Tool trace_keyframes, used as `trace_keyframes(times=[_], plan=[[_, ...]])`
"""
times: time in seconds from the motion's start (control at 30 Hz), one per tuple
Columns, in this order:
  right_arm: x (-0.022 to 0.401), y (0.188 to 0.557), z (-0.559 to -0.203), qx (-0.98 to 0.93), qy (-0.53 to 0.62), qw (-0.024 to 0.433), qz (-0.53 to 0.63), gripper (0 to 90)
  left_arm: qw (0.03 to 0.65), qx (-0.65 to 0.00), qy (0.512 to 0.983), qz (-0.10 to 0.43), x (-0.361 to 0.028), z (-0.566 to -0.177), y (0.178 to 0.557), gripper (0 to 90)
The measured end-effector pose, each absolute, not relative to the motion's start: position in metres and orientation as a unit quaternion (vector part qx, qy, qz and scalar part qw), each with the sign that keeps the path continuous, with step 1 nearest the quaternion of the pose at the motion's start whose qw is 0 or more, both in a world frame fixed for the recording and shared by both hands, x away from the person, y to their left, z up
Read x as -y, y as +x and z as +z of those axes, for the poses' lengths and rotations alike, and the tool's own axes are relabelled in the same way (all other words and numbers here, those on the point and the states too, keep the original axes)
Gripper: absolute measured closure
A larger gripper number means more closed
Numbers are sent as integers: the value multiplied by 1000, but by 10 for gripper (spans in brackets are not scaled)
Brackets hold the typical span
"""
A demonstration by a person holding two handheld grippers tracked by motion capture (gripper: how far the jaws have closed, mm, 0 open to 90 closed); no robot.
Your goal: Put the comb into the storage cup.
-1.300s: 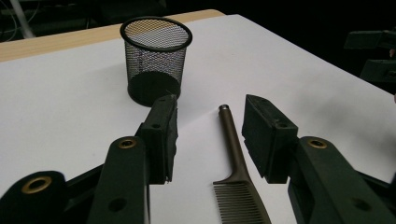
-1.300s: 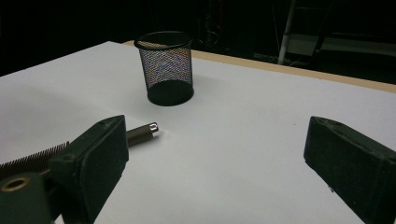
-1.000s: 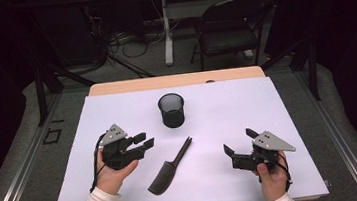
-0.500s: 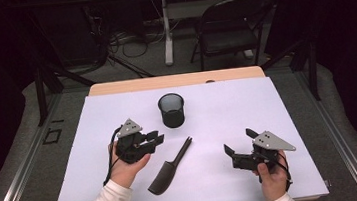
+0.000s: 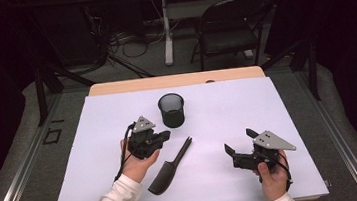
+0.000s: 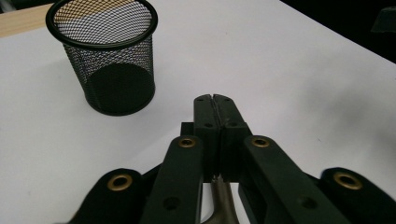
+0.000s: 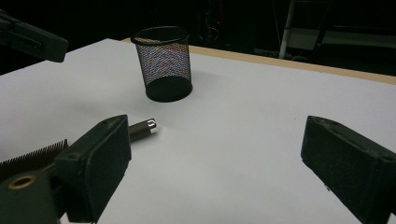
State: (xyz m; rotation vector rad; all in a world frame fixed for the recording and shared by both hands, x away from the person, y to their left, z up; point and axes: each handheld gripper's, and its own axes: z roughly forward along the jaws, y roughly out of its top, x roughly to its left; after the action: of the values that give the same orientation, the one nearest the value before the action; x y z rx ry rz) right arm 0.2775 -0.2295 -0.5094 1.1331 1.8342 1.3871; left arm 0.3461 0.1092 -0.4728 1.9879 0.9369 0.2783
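Note:
A black comb (image 5: 166, 172) with a long handle lies slantwise on the white table sheet (image 5: 228, 110); its teeth (image 7: 28, 158) and silver-tipped handle (image 7: 142, 128) show in the right gripper view. A black mesh cup (image 5: 172, 110) stands upright behind it. My left gripper (image 5: 167, 136) hovers just left of the comb's handle, pointing right. Its jaws have just been closing and now meet flush (image 6: 215, 99) with nothing between them. A greyish bar shows below them (image 6: 219, 200). My right gripper (image 5: 239, 141) rests at the front right, open and empty (image 7: 215, 158).
The mesh cup (image 6: 108, 60) is close ahead and left of the left jaws, and stands farther off from the right gripper (image 7: 164, 63). The table's wooden far edge (image 5: 174, 81) lies behind it. A chair (image 5: 229, 30) and cables stand on the floor beyond.
The left hand has moved right, from the sheet's left part to beside the comb's handle, and its jaws have gone from apart to shut. The right hand has stayed put.

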Motion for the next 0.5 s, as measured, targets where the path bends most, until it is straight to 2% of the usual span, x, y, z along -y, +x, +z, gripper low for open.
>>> trace_keyframes(times=[0.5], plan=[[231,279,-511,-686,428,282,516,86,427,-380,813,108,-93,-484,358,900]])
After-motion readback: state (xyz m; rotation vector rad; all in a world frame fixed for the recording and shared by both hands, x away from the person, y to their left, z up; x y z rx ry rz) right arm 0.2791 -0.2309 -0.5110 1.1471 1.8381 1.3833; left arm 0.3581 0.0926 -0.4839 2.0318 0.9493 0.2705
